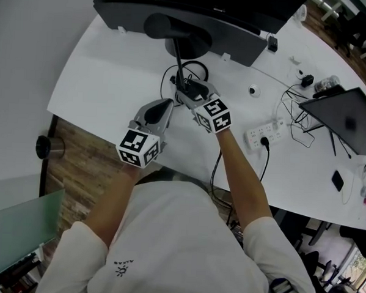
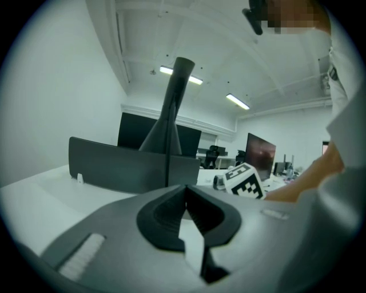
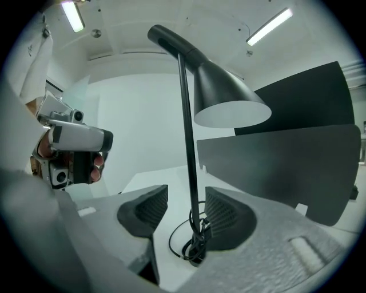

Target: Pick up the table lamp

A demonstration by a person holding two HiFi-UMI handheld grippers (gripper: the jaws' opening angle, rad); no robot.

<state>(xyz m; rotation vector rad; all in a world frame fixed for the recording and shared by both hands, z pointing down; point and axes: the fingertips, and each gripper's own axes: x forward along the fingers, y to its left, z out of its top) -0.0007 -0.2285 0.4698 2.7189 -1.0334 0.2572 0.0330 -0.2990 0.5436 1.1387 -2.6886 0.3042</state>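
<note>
The left gripper (image 1: 164,105) sits at the lamp's 8 o'clock, jaws clenched together on nothing, clear of the stem. The black table lamp (image 1: 176,35) stands on the white desk (image 1: 107,77) at the person's 12 o'clock. Its thin stem (image 3: 187,143) rises upright between the spread jaws of the right gripper (image 3: 186,213), nearer the right-hand pad; neither pad presses it. A coiled cable (image 3: 189,246) lies at its foot.

Assessment: the stem looks rigid, smooth and narrow, and is likely to pivot under the top-heavy shade (image 3: 229,97). Grip it low and squarely, just above the cable. The cord may drag.

No brand or legible lettering found; the shirt print is too small to read.
</note>
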